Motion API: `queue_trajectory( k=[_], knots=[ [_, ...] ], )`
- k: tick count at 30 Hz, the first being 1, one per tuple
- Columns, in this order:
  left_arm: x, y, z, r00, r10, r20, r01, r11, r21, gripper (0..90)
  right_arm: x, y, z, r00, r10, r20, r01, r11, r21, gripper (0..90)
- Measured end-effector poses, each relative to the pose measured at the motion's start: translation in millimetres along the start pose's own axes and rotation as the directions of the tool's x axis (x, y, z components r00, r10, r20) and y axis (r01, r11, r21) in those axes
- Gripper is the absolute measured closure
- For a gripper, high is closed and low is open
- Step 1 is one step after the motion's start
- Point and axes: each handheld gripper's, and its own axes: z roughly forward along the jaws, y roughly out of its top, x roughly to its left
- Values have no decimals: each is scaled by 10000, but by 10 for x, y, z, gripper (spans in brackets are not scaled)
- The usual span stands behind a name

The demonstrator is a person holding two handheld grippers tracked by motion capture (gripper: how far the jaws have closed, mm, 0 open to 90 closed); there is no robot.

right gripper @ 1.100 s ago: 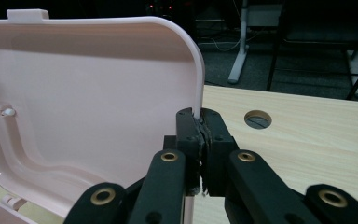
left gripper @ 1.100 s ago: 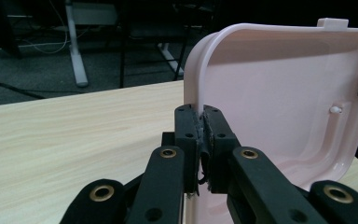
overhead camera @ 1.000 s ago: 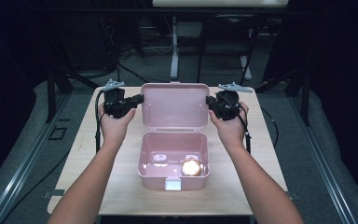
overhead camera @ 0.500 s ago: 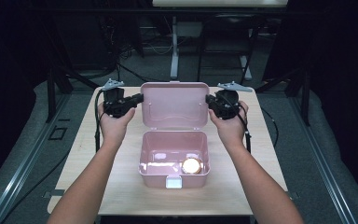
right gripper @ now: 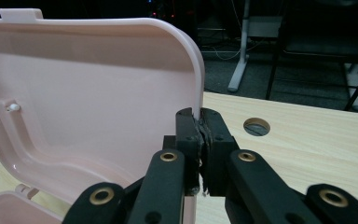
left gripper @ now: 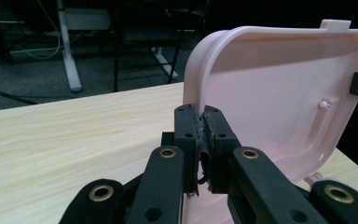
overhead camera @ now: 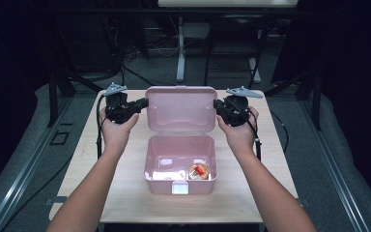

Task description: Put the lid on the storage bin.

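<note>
Left gripper (left gripper: 200, 140): jaws closed on the lid (left gripper: 279, 93), pinching its side edge between the pads; no gap visible. In the high view this gripper (overhead camera: 142, 103) meets the lid (overhead camera: 181, 110) at its 9 o'clock edge, held by the left hand (overhead camera: 116, 126).

Right gripper (right gripper: 200, 140): jaws closed on the opposite side edge of the lid (right gripper: 88, 98), pads tight against the rim. In the high view it (overhead camera: 217, 105) sits at the lid's 3 o'clock edge, held by the right hand (overhead camera: 239, 131).

Gripper views: inner face of the lid seen close, with a raised moulded contour, a small white peg and a latch tab on the top rim. The right gripper view also shows a round hole (right gripper: 256, 126) in the bench (right gripper: 307, 140). The left gripper view shows a dark block, probably the other gripper, at the lid's far edge.

High view: pink box (overhead camera: 179, 157) at the centre of the bench (overhead camera: 92, 164), lid standing open and roughly upright at its 12 o'clock side. White latch on the front wall at 6 o'clock. Inside, at about 4 o'clock, a small round item (overhead camera: 199, 170), yellowish with red; detail too small to tell. Glare on the box floor at 7 o'clock. Grey plate on top of each gripper; cables trail down past the wrists.
</note>
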Motion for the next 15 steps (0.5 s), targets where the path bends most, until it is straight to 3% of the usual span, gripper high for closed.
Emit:
queue_trajectory(
  k=[5, 15],
  knots=[
    [-7, -24, -39, 10000, -13, 68, 13, 9999, -109, 859, 35, -5, -40, 9996, -259, 68, 260, 9996, -62, 865],
    [-41, -46, -112, 9997, 126, 193, -123, 9997, -188, 855, 51, -31, -128, 9998, -148, -100, 146, 9998, -153, 862]
  ],
)
